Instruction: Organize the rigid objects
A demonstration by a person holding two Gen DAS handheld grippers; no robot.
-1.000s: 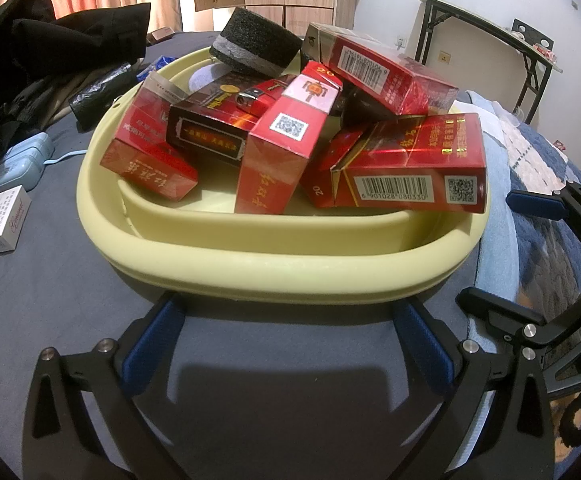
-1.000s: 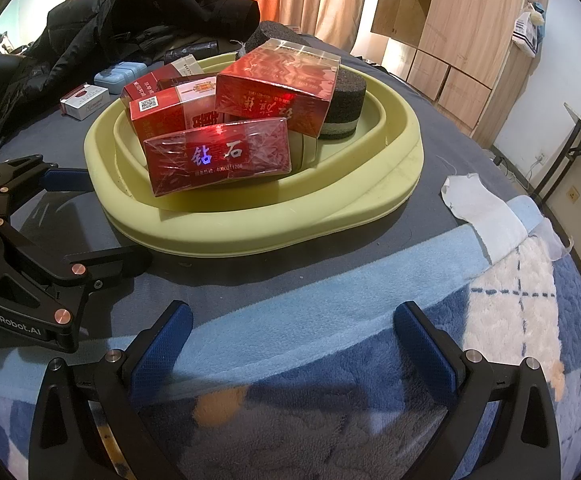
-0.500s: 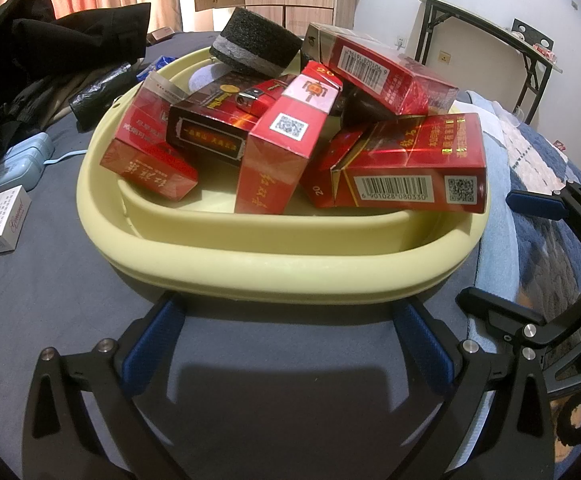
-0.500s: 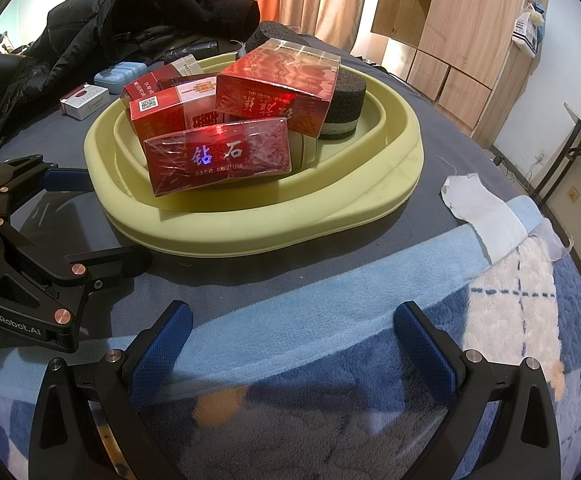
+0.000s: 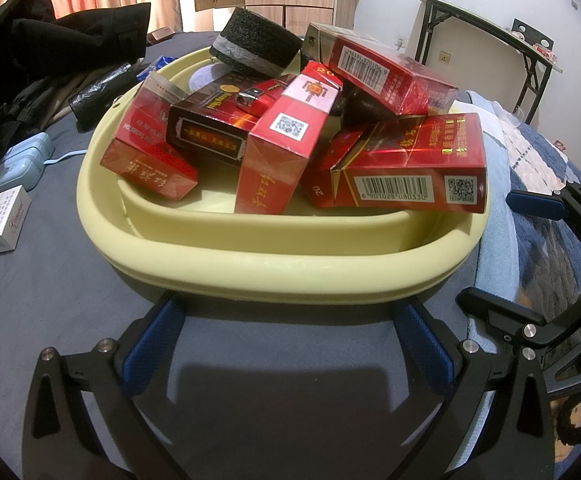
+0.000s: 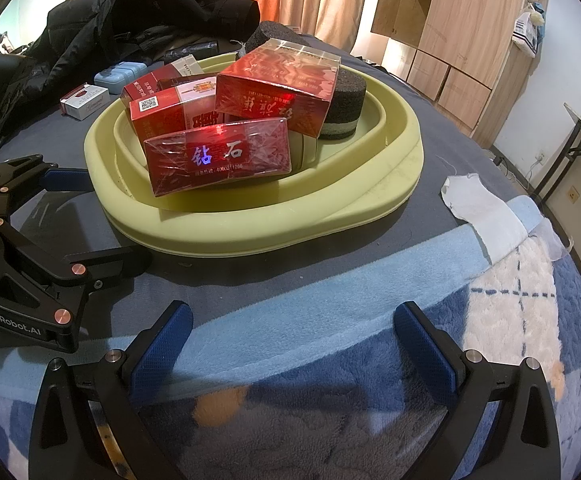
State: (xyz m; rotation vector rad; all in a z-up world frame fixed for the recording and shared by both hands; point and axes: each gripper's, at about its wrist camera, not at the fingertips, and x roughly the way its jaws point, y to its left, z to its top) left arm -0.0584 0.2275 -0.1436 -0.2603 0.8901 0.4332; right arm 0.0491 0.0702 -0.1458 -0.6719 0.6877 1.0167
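A pale yellow basin [image 5: 290, 268] [image 6: 274, 224] sits on a grey bedspread, piled with several red cigarette boxes [image 5: 406, 164] [image 6: 218, 160], a dark box with a lighter [image 5: 210, 128] and a black round sponge [image 5: 256, 46] [image 6: 344, 96]. My left gripper [image 5: 288, 342] stands open just short of the basin's near rim, with nothing between its fingers. Over the blue blanket, my right gripper [image 6: 290, 344] is open and empty too, a little back from the basin. Each gripper shows at the edge of the other's view.
A white cigarette box [image 5: 0, 222] [image 6: 86, 96] lies on the bedspread left of the basin, beside a light blue case [image 5: 20, 160] [image 6: 118, 72]. A black jacket [image 5: 50, 52] is heaped behind. A white cloth [image 6: 486, 212] lies to the right. A folding table [image 5: 486, 36] stands by the wall.
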